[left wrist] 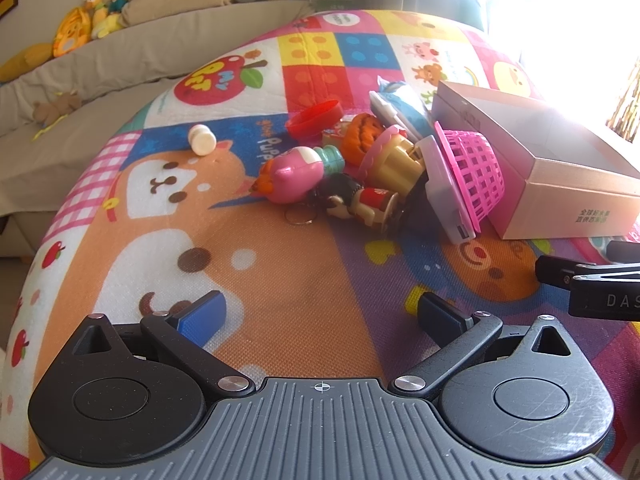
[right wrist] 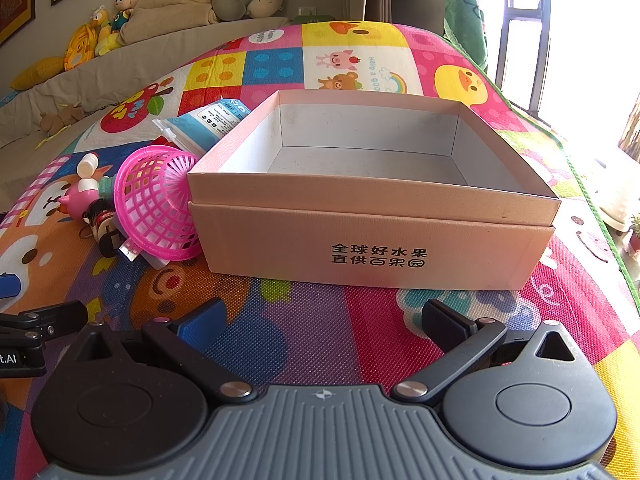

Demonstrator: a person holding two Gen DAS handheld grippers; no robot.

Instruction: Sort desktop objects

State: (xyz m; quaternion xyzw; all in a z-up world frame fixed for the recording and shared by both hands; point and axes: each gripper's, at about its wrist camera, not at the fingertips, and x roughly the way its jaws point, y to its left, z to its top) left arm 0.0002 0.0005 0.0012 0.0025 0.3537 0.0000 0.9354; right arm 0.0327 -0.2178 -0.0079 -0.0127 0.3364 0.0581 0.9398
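Playmat (left wrist: 280, 272) – toy pile (left wrist: 352, 168) beside box (right wrist: 376, 240) | left hand-held gripper (left wrist: 320, 314) – agape, empty | right hand-held gripper (right wrist: 322, 318) likewise

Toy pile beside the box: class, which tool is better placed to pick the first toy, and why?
Left. The left tool faces the toy pile, open, with bare mat between. The right tool, also open, faces the empty box; the pile sits off to its left.

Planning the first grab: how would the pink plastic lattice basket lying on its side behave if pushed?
The pink plastic lattice basket looks light, and its round wall would probably roll. It leans on the pink cardboard box, so nudging may shift neighbouring toys.
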